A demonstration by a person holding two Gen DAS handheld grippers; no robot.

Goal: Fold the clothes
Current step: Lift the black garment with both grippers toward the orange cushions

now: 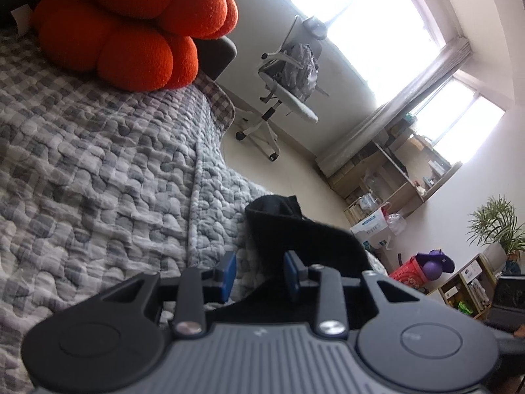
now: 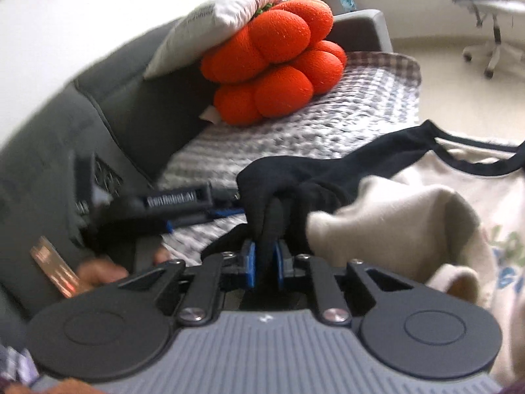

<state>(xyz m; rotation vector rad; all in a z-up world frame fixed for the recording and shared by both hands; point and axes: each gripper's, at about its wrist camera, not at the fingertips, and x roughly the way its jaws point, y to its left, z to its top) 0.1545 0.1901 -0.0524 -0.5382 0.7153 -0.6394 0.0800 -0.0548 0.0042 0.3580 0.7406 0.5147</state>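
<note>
A black garment [image 2: 315,170] lies bunched over a cream sweatshirt [image 2: 393,226] on a grey checked quilt [image 2: 295,124]. My right gripper [image 2: 265,264] is shut on a fold of the black garment, its blue pads pinching the cloth from both sides. My left gripper [image 2: 241,203] comes in from the left, its tips at the same bunch. In the left wrist view the black garment [image 1: 308,239] runs along the right blue pad of my left gripper [image 1: 261,272]. That gripper's pads stand apart, with quilt [image 1: 98,164] showing beside the left pad, so the gripper is open.
An orange pumpkin cushion [image 2: 279,62] and a white pillow [image 2: 223,16] sit at the far end of the dark grey sofa [image 2: 115,105]. Beyond the quilt's edge is beige floor with an office chair [image 1: 288,75]. A hand [image 2: 98,272] holds the left gripper.
</note>
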